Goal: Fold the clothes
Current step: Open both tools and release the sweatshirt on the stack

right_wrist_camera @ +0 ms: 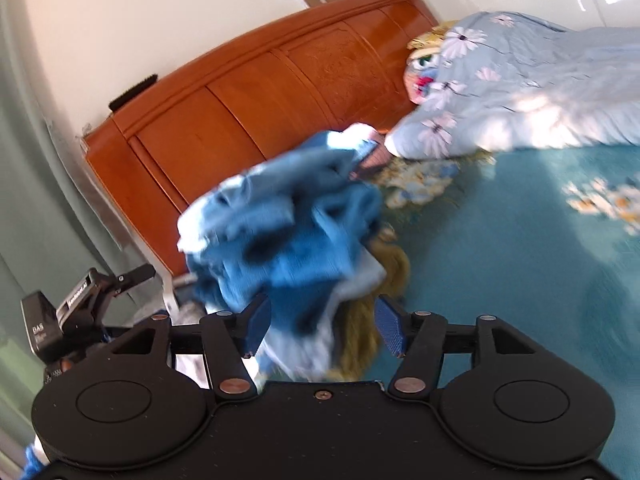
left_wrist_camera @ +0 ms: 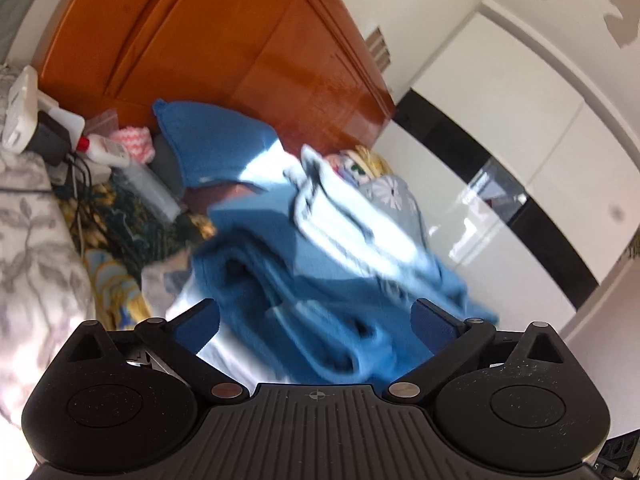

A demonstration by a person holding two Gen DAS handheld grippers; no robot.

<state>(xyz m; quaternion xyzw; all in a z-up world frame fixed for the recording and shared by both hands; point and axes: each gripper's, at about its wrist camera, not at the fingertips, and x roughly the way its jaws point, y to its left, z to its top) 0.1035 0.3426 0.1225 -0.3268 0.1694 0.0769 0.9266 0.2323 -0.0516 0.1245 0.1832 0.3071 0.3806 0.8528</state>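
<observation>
A crumpled heap of blue clothes (left_wrist_camera: 320, 264), dark and light blue with a white striped piece on top, lies on the bed in front of the headboard. My left gripper (left_wrist_camera: 318, 322) is open wide, its blue pads (left_wrist_camera: 204, 326) standing to either side of the heap's near end without pressing on it. In the right wrist view the same blue heap (right_wrist_camera: 288, 232) is blurred and sits over a yellow-brown cloth (right_wrist_camera: 360, 332). My right gripper (right_wrist_camera: 323, 330) is open about halfway, with cloth lying between its jaws. Its left pad (right_wrist_camera: 256, 328) is against the blue fabric and the right pad stands apart.
An orange wooden headboard (right_wrist_camera: 260, 92) rises behind the heap. A light blue daisy quilt (right_wrist_camera: 520, 80) lies on the teal floral sheet (right_wrist_camera: 520, 264) to the right. A blue pillow (left_wrist_camera: 212, 140), a red-capped bottle (left_wrist_camera: 106, 148) and cables crowd the left side. A black labelled device (right_wrist_camera: 72, 312) sits at the left.
</observation>
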